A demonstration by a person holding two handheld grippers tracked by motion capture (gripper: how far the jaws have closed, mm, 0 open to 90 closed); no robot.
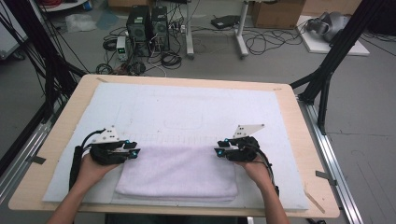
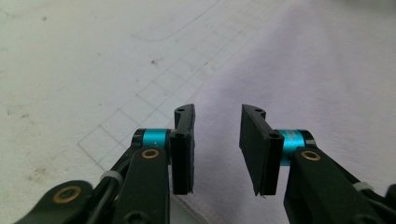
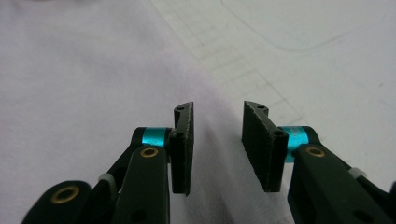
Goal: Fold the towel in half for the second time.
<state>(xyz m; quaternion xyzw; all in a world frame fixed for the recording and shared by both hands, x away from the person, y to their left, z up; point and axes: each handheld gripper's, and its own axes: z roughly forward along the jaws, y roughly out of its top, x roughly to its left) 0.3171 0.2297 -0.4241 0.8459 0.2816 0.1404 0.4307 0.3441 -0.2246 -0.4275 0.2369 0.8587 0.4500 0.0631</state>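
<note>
Folding a towel at a desk, seen from the high view and both gripper views. The white towel (image 1: 177, 172) lies on a pale mat (image 1: 187, 107) covering the wooden desk (image 1: 60, 135), near the person's edge, and already forms a flat rectangle with a thick, doubled-looking front edge (judged to be at least one fold completed). Whether a further fold is intended cannot be read from the pictures; if so, what remains is to seize the far corners and carry them across.

The left gripper (image 1: 134, 152) sits at the towel's far left corner and the right gripper (image 1: 218, 151) at its far right corner, each pointing inward along the far edge. In the left gripper view the jaws stand partly apart, with a clear gap between the black pads (image 2: 183, 149); the towel edge (image 2: 299, 79) runs beneath and ahead of that gap, and no cloth is pinched. The right gripper view mirrors this: the pads (image 3: 183, 149) are parted, the towel (image 3: 93, 79) lies below, and nothing is held between them.
</note>
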